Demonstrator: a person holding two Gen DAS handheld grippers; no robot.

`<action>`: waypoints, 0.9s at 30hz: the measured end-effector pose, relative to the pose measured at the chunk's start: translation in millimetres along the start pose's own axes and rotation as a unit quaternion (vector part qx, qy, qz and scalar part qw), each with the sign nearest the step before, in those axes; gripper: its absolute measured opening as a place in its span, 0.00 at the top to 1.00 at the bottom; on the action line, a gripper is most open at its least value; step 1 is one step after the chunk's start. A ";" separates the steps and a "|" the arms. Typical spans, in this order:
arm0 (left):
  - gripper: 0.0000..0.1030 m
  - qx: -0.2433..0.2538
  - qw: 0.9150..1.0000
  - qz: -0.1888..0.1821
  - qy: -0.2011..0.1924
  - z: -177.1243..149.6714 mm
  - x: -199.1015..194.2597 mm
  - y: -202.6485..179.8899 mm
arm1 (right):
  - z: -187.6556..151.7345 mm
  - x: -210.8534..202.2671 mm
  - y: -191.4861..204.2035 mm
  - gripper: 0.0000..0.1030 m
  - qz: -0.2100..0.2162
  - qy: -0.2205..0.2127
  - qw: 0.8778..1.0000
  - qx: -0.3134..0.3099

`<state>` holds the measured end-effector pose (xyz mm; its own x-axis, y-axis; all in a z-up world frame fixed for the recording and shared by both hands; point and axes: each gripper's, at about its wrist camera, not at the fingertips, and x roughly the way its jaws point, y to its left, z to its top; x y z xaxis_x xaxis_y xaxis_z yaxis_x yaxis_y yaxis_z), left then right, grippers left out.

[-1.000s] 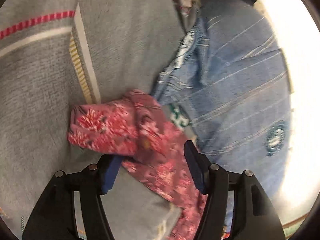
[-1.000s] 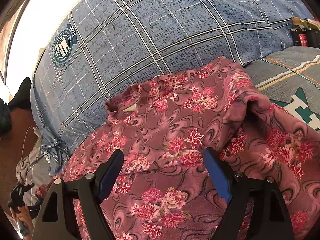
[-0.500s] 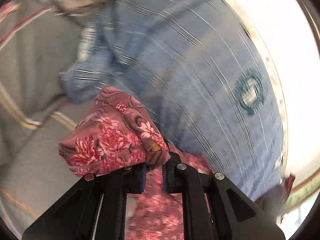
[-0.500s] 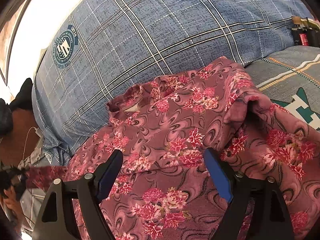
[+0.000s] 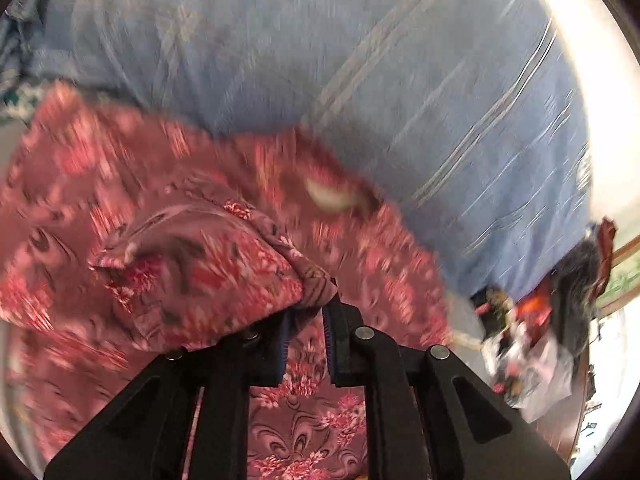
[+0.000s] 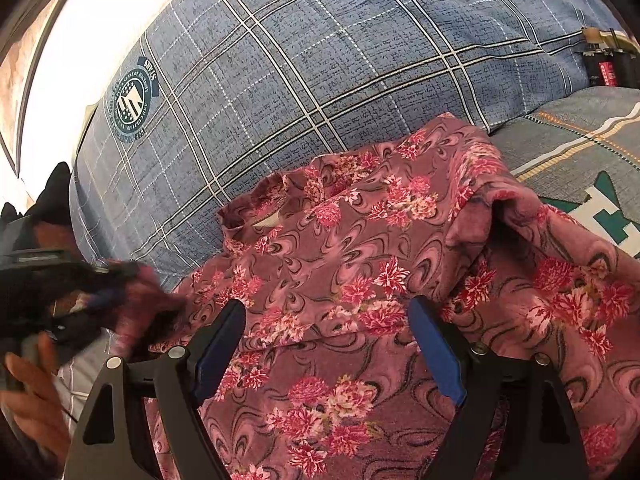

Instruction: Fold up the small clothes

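Observation:
A maroon floral garment [image 6: 360, 260] lies spread on the bed, collar toward a blue plaid pillow. My left gripper [image 5: 306, 320] pinches a bunched sleeve [image 5: 200, 264] of it between its blue pads, with the jaws just starting to open. This view is blurred by motion, and the sleeve hangs over the garment's body [image 5: 312, 432]. In the right wrist view the left gripper [image 6: 96, 292] shows as a blur at the garment's left edge. My right gripper [image 6: 326, 306] hovers open over the middle of the garment, pads apart and gripping nothing.
The blue plaid pillow [image 6: 320, 80] with a round badge [image 6: 132, 100] fills the back. A grey striped bedcover [image 6: 580, 140] lies at right. A person's hand [image 6: 28, 392] holds the left tool. Clutter and a bag [image 5: 532, 340] sit beyond the bed's edge.
My left gripper closed on the sleeve, then swept it sideways over the garment's body while rolling. The right gripper and the garment under it stayed put.

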<state>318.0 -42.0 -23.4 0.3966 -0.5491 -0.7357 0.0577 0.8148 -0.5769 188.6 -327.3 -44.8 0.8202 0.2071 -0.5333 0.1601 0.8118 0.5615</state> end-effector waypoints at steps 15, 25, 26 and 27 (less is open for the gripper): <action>0.27 -0.088 0.990 -0.093 -0.063 -52.5 -79.6 112.1 | 0.9 1.1 3.0 0.15 0.000 0.004 1.000 0.001; 0.27 -0.190 0.971 -0.137 -0.052 -31.8 -62.1 166.7 | -26.7 10.6 104.5 0.14 0.004 0.060 0.976 -0.210; 0.27 -0.192 0.970 -0.139 -0.051 -33.1 -59.9 165.6 | -31.8 14.8 117.7 0.15 -0.001 0.061 0.968 -0.244; 0.27 -0.194 0.969 -0.142 -0.051 -32.7 -59.6 165.6 | -36.9 20.6 133.7 0.16 -0.011 0.060 0.957 -0.283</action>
<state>274.0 119.5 -86.7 0.5043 -0.7041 -0.4999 -0.1630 0.4909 -0.8558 206.6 -194.3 -4.1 0.7453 0.2211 -0.6290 -0.1757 0.9752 0.1347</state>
